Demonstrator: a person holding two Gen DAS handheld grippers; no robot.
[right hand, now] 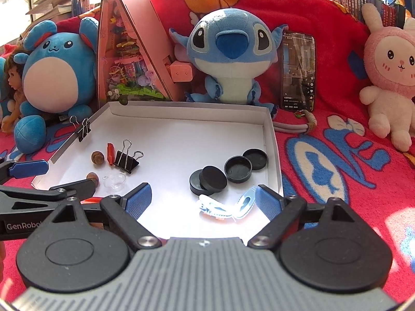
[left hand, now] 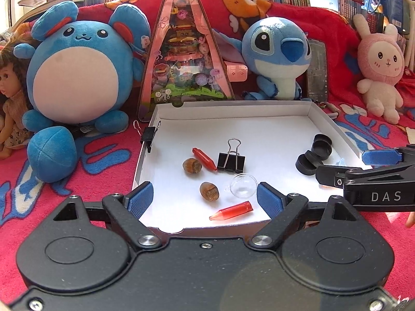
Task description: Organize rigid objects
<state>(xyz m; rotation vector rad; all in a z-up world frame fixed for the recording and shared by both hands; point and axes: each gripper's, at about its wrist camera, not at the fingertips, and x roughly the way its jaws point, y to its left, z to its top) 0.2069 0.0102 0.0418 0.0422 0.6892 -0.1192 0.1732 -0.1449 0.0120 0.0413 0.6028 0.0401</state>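
A white cardboard tray (left hand: 233, 108) (right hand: 186, 108) holds small items: two red capsules (left hand: 203, 158) (left hand: 232, 210), two brown nuts (left hand: 192, 165) (left hand: 209, 190), a clear glass bulb (left hand: 243, 184), a black binder clip (left hand: 230, 162) (right hand: 126, 158), several black caps (left hand: 315, 153) (right hand: 228, 171) and pale blue clips (right hand: 223, 204). Another binder clip (left hand: 149, 134) (right hand: 83, 129) grips the tray's left wall. My left gripper (left hand: 205, 198) is open and empty over the tray's near edge. My right gripper (right hand: 202, 199) is open and empty just above the pale blue clips.
The tray lies on a red and blue blanket (right hand: 337, 171). Behind it stand a blue round plush (left hand: 77, 77), a triangular toy box (left hand: 181, 51), a Stitch plush (right hand: 228, 51), a phone (right hand: 298, 72), a pink bunny plush (right hand: 389, 77) and a doll (left hand: 10, 90).
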